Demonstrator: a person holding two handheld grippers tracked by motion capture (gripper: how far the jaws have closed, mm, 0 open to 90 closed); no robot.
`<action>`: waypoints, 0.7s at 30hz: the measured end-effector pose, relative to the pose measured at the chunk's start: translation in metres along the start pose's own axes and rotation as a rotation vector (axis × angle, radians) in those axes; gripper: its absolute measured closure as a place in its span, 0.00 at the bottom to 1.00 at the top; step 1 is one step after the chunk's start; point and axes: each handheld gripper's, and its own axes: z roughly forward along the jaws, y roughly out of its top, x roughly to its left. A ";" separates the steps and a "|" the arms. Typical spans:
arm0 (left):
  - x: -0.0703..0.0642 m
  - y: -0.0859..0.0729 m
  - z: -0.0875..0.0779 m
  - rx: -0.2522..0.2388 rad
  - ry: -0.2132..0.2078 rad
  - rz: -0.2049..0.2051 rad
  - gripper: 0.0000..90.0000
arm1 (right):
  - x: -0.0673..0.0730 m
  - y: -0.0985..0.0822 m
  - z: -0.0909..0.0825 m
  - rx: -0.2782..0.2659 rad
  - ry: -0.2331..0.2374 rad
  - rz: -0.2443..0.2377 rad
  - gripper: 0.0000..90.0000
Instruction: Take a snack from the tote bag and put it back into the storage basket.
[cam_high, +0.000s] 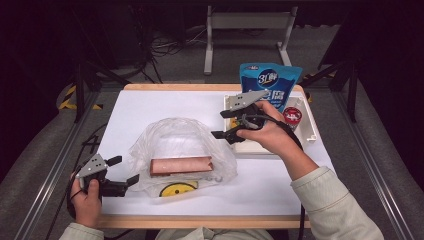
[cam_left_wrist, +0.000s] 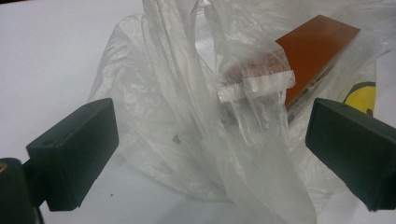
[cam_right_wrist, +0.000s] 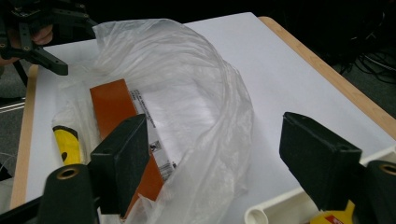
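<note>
Oddly, only "3L" reads clearly on the blue pouch (cam_high: 270, 82). Mid-table, the plastic bag (cam_high: 182, 150) holds an orange box (cam_high: 181, 165). The left gripper (cam_high: 121, 171) and right gripper (cam_high: 224, 124) both gape, empty.

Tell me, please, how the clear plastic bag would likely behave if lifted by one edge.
The thin, crinkled clear plastic bag would probably sag and fold. The flat orange box inside looks stiff and may slide toward the low end, pulling the film taut.

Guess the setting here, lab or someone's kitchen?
Likely a lab data-collection rig: a white table ringed by dark curtains, metal frame rails alongside, loose cables on the floor, and staged groceries in a plastic bag.
</note>
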 end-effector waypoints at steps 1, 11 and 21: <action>0.000 0.000 0.000 0.000 0.000 0.000 0.04 | 0.002 0.001 0.003 0.000 0.007 -0.003 0.28; 0.000 0.001 0.000 -0.006 -0.004 0.004 0.04 | 0.013 0.009 0.020 -0.001 0.052 -0.023 0.27; 0.001 0.000 0.000 -0.014 -0.005 0.005 0.04 | 0.025 0.011 0.046 0.026 0.099 -0.057 0.25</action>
